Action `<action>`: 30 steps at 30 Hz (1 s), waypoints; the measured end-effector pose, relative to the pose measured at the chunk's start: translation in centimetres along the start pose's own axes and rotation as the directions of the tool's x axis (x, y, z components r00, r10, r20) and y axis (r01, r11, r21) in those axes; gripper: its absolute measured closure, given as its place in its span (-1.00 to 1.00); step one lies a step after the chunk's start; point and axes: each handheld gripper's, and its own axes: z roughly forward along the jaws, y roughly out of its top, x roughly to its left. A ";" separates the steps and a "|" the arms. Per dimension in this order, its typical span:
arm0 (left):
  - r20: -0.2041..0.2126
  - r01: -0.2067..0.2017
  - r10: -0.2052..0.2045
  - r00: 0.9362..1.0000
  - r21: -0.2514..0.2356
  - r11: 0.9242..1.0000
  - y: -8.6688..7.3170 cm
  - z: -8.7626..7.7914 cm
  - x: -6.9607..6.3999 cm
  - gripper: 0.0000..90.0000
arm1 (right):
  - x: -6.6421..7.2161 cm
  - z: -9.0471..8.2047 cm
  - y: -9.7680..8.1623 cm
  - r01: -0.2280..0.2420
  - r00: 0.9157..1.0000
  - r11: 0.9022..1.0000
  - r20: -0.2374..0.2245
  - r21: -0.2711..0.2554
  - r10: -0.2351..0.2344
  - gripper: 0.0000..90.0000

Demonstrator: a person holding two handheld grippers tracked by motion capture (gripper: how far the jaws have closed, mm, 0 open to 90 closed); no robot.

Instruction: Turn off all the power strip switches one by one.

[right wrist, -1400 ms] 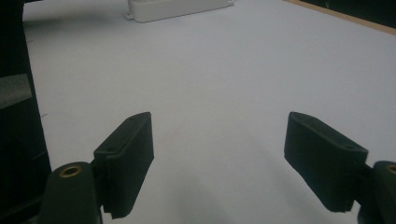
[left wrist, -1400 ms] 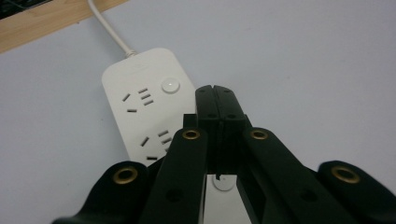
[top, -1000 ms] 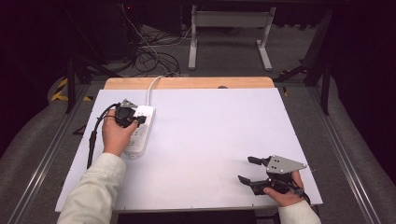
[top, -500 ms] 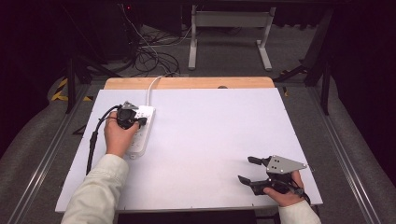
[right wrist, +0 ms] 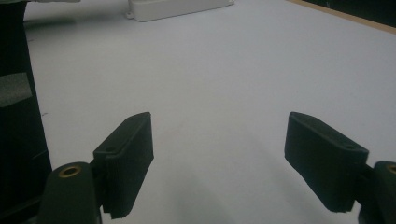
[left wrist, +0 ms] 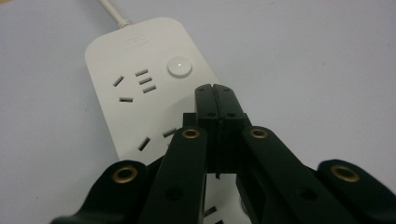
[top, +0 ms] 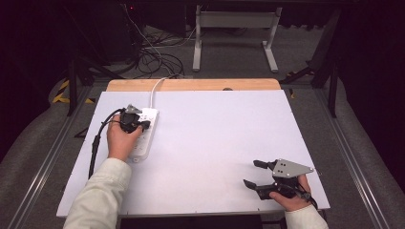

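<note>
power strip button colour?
White, same as the power strip body; its round button shows best in the left gripper view.

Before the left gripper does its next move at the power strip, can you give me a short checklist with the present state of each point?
1. Left gripper closed, jaws together: ok.
2. Jaw tips above the power strip, near its round button: ok.
3. Tips touching the strip: cannot tell.
4. Sockets near the tips free of plugs: ok.
5. Right gripper open, apart from the strip, at the near right of the table: ok.
</note>
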 end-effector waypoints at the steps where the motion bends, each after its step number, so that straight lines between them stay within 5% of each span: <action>1: 0.001 -0.004 0.004 1.000 -0.002 1.000 0.0 0.0 0.1 1.00 | 0.0 0.0 0.0 0.000 1.000 1.000 -0.001 -0.001 0.000 -0.46; 14: -0.039 -0.042 0.042 0.998 -0.001 0.999 -0.1 0.0 -0.4 1.00 | 0.0 0.0 0.0 0.000 1.000 1.000 -0.003 -0.001 0.000 -0.46; 19: -0.095 -0.097 0.097 0.991 0.010 0.995 0.0 0.1 -1.1 1.00 | 0.0 0.0 -0.1 0.001 1.000 1.000 -0.003 0.002 -0.001 -0.46; 30: -0.109 -0.097 0.100 0.989 0.027 0.995 0.0 0.2 -1.5 1.00 | 0.0 0.0 -0.1 0.003 1.000 1.000 -0.007 0.005 -0.003 -0.46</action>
